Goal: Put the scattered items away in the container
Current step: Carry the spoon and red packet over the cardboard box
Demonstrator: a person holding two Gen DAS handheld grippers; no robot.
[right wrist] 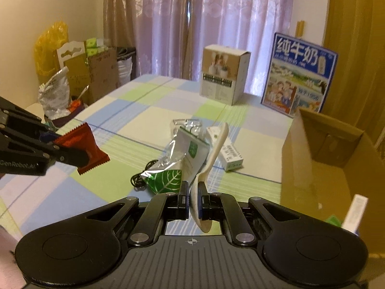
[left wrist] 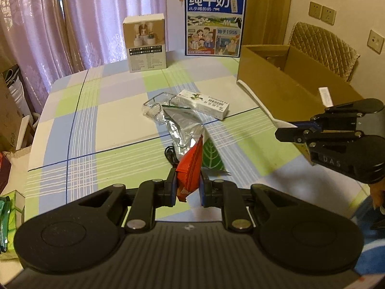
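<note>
My left claw (left wrist: 189, 184) is clamping a red sachet (left wrist: 190, 168) above the surface (left wrist: 108, 120). My right claw (right wrist: 192, 201) is gripping a white spoon (right wrist: 216, 144). Foil pouch (right wrist: 182, 159) and white carton (right wrist: 228, 154) are lying at 12 o'clock, cardboard box (right wrist: 324, 168) sitting at 2 o'clock.

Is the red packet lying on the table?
No, the left gripper holds the red packet pinched between its fingers above the table.

Likely a home dining room, checked tablecloth (left wrist: 115, 110), pink curtains (left wrist: 72, 24), padded chair (left wrist: 320, 45)
</note>
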